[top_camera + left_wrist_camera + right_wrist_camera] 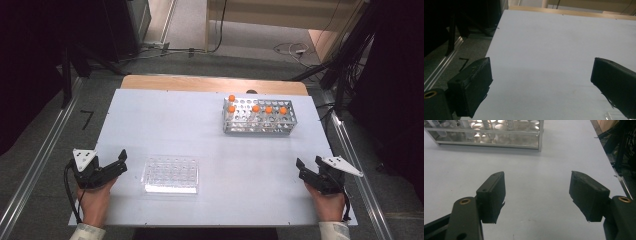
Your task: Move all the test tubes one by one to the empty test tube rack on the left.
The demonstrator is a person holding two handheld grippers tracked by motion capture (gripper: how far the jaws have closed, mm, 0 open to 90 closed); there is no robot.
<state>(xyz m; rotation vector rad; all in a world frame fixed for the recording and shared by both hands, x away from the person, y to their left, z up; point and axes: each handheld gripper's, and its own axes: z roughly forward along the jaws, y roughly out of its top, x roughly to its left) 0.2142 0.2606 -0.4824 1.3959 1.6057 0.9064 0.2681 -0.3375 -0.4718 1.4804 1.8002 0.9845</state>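
A metal tube rack (260, 120) stands at the back right of the white table (165, 120) and holds several orange-capped tubes (256, 108). A clear well plate (171, 175) lies flat near the front, left of centre. My left gripper (121, 162) hovers at the table's front left edge, just left of the plate, open with nothing between its jaws (541, 75). My right gripper (309, 163) sits at the front right, open and empty (537, 187), pointing toward the rack (489, 132), which stands well ahead of it.
The table's left edge (492, 45) drops to grey carpet and a metal rail (40, 160). A second rail (357, 170) and cables run along the right side. A wooden strip (215, 83) borders the far edge.
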